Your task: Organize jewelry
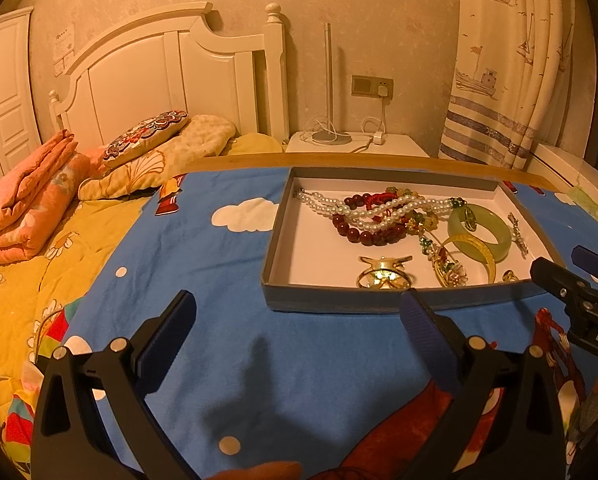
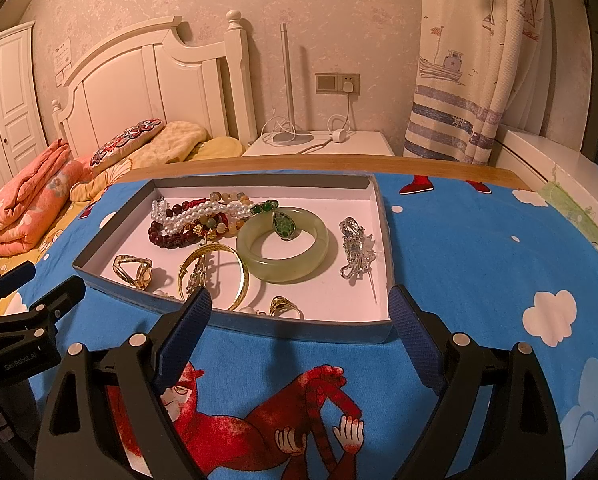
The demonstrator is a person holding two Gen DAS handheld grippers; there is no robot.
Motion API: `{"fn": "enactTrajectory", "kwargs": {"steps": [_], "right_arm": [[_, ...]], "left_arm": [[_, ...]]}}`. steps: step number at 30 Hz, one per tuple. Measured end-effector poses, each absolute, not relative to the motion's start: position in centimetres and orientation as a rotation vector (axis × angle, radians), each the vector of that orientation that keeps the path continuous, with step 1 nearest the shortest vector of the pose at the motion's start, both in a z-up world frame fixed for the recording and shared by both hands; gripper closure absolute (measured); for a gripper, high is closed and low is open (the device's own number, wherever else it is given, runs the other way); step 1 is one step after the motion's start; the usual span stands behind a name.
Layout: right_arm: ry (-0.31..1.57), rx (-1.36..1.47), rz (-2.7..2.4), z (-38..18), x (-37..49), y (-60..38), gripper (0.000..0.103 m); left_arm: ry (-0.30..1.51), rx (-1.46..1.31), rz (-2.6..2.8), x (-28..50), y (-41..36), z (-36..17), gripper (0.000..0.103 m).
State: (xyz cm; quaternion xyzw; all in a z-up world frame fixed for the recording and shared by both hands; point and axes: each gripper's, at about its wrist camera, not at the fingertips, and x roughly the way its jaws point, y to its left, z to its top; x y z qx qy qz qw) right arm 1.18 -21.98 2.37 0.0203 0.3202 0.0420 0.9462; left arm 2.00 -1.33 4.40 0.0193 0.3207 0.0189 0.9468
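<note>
A shallow grey cardboard tray with a white floor point(image 2: 381, 220) lay on a blue cartoon-printed cloth point(image 2: 479, 248) that covered a wooden-edged table, and all the jewelry sat inside it. In the right wrist view the right gripper point(image 2: 301, 332) hovered just short of the tray's near wall, its blue-padded fingers point(image 2: 187, 330) spread wide apart with nothing between them. The left gripper point(image 1: 299, 340) was likewise wide open and empty, poised over bare cloth at about seven o'clock from the tray; it also showed at the nine o'clock edge of the right view.

Within the tray, a pale green jade bangle point(image 2: 283, 244) lay flat near the centre, with a green teardrop pendant point(image 2: 283, 225) resting on its far rim. At ten o'clock from the bangle, a white pearl strand point(image 2: 195, 213) was tangled over a dark red bead bracelet point(image 2: 171, 236) and a string of mixed amber and green beads point(image 2: 235, 199). A gold mesh cuff bangle point(image 2: 215, 276) stood on edge at seven o'clock from the jade bangle, touching it or nearly so. A gold openwork ring-shaped ornament point(image 2: 133, 270) sat toward the tray's near left corner. A silver filigree brooch with a long pin point(image 2: 357, 254) lay at three o'clock, apart from the bangle. A small gold ring point(image 2: 283, 305) rested against the near wall.

Beyond the table stood a white wooden headboard point(image 2: 147, 84), folded orange bedding point(image 2: 27, 204) and a ship-print curtain point(image 2: 471, 60).
</note>
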Motion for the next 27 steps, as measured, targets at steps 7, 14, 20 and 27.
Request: {"fn": "enactTrajectory", "kwargs": {"steps": [7,14,20,27], "right_arm": [[0.653,0.042,0.086,2.37,1.19,-21.98,0.017],[0.653,0.042,0.086,2.38,1.21,-21.98,0.017],[0.652,0.042,0.086,2.38,1.21,-21.97,0.017],[0.653,0.045,0.087,2.38,1.21,-21.98,0.017]], "left_arm": [[0.645,0.042,0.055,1.89,-1.35,4.60,0.002],[0.640,0.034,0.088,1.78,-1.14,4.53,0.002],[0.646,0.028,0.070,1.93,-1.06,4.38,0.002],[0.681,-0.008,0.029,2.60,-0.69,4.04,0.002]]}}
